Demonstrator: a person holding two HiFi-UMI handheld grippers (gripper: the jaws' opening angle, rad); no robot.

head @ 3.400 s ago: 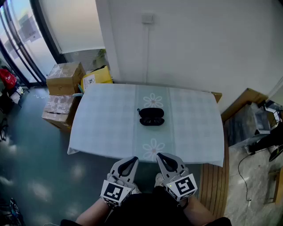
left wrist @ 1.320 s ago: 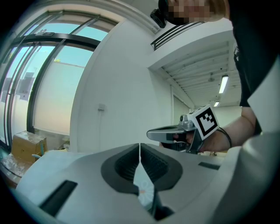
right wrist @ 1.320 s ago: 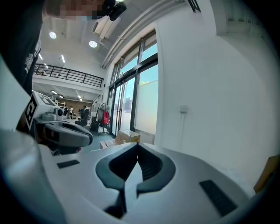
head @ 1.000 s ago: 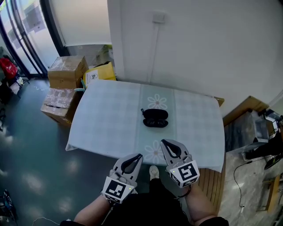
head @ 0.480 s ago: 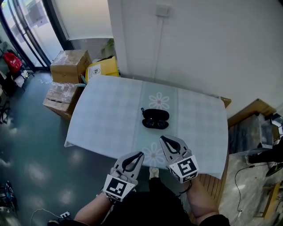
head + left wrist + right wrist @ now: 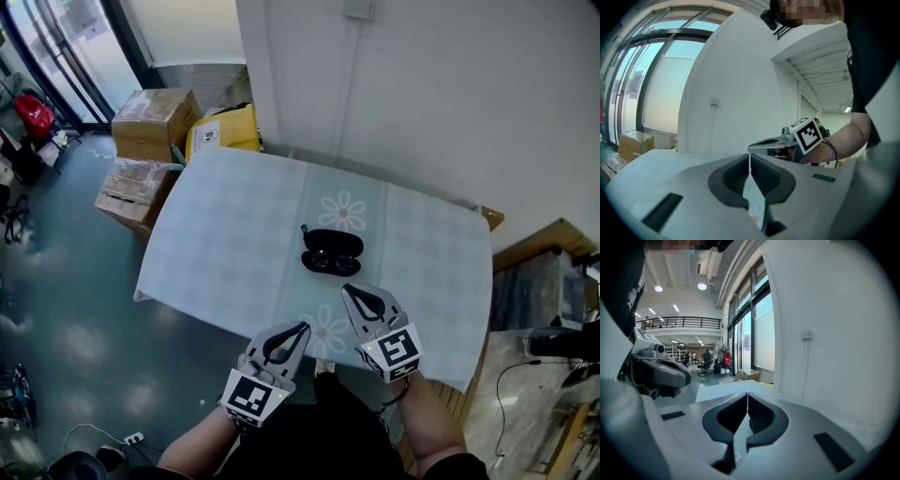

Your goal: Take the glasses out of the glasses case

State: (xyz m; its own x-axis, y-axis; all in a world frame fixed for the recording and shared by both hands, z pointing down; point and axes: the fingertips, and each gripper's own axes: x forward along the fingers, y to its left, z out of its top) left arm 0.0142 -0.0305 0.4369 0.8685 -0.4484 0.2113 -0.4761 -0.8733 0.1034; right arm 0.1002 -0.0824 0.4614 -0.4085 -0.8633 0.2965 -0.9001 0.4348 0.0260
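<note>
While the person stands at the near edge of a table (image 6: 216, 244) under a pale checked cloth, the head view shows an open black oval glasses case (image 6: 332, 243) at the cloth's middle, between two printed daisies. Dark glasses (image 6: 329, 264) appear to lie in its nearer half. The left gripper (image 6: 302, 327) hovers at the table's near edge and the right gripper (image 6: 346, 290) over the cloth, both well short of the case. Bare cloth surrounds the case; a white wall (image 6: 422, 103) lines the far edge, and brown cardboard boxes (image 6: 150, 120) sit on the floor off the left corner.

Only the left gripper view shows that gripper's jaws pressed together with nothing between them, the right gripper's marker cube beyond.

Only the right gripper view shows its own jaws likewise closed and empty, with a table corner and a tall-windowed hall ahead.

Compared with 3.4 seconds ago, both grippers have moved forward from off the table, while the case has kept its place on the cloth.
</note>
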